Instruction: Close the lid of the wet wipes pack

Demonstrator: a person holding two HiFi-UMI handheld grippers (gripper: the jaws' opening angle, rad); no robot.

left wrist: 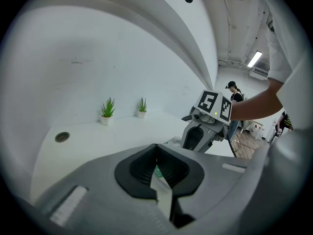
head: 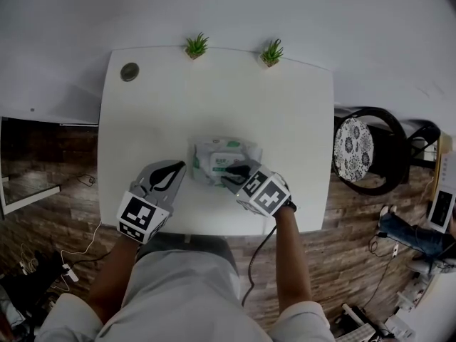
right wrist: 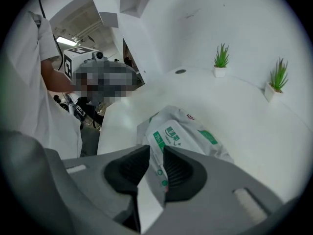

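The wet wipes pack (head: 222, 154) lies on the white table (head: 157, 120), directly ahead of the right gripper (head: 237, 172), whose jaws pinch its lid (right wrist: 168, 138). The left gripper (head: 171, 171), jaws closed and empty, rests just beside the pack.

The wet wipes pack (head: 226, 159) lies on the table (head: 142, 127), right in front of the right gripper (head: 235, 173), its near edge in between that gripper's jaws. The left gripper (head: 175, 169) sits just to the pack's left. Well beyond both grippers, two potted plants (head: 196, 46) (head: 271, 52) stand side by side at the table's far edge. A round grommet (head: 130, 72) lies ahead and left of the left gripper. A chair (head: 354, 148) stands off the table, right of the right gripper.
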